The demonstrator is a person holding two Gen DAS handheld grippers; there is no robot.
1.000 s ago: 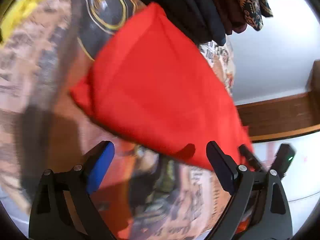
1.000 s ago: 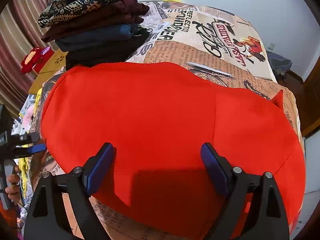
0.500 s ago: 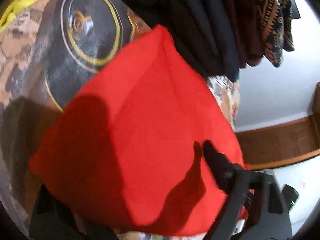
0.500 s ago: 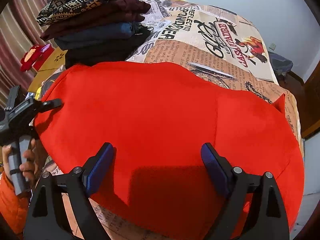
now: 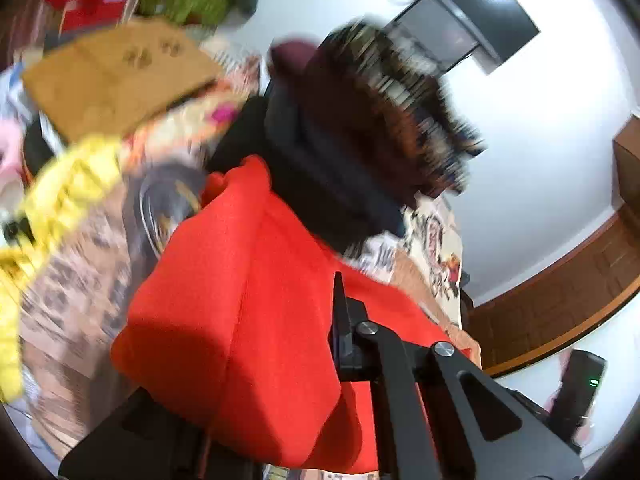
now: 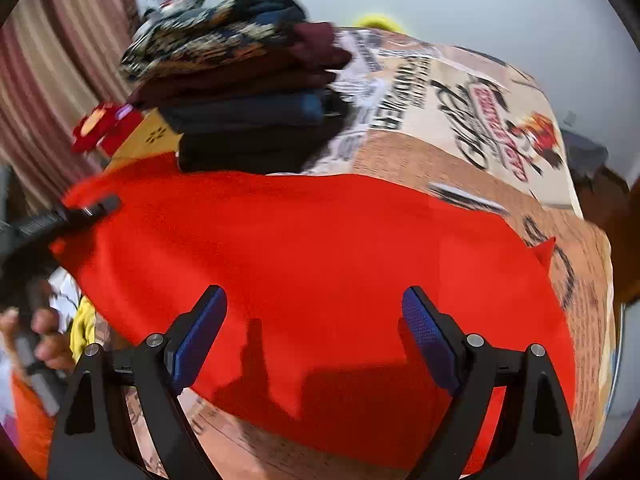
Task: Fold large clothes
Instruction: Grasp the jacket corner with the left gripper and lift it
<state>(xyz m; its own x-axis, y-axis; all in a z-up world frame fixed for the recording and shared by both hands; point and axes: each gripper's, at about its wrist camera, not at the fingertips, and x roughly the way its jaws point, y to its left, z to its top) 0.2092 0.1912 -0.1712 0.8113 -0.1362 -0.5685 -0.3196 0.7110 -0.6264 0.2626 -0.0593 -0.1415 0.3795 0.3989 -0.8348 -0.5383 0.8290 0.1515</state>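
Note:
A folded red garment [image 6: 320, 264] lies on a table with a printed newspaper-style cloth [image 6: 460, 120]. My right gripper [image 6: 314, 332] is open, its blue pads hovering over the garment's near edge. In the right wrist view my left gripper [image 6: 86, 210] has its tip at the garment's far left corner. In the left wrist view the red cloth [image 5: 240, 320] drapes over the left gripper [image 5: 312, 340], hiding one finger; only the right finger [image 5: 340, 320] shows. Whether it grips the cloth is unclear.
A stack of folded dark clothes [image 6: 248, 112] with a patterned piece on top stands just behind the red garment, and also shows in the left wrist view [image 5: 360, 140]. A yellow cloth [image 5: 60, 200] and a cardboard box [image 5: 120, 76] lie at the left. A striped curtain [image 6: 52, 60] hangs beyond.
My left gripper has moved in under the red garment's corner and the view swung upward toward the stack. The corner looks slightly raised. My right gripper stayed open over the near edge.

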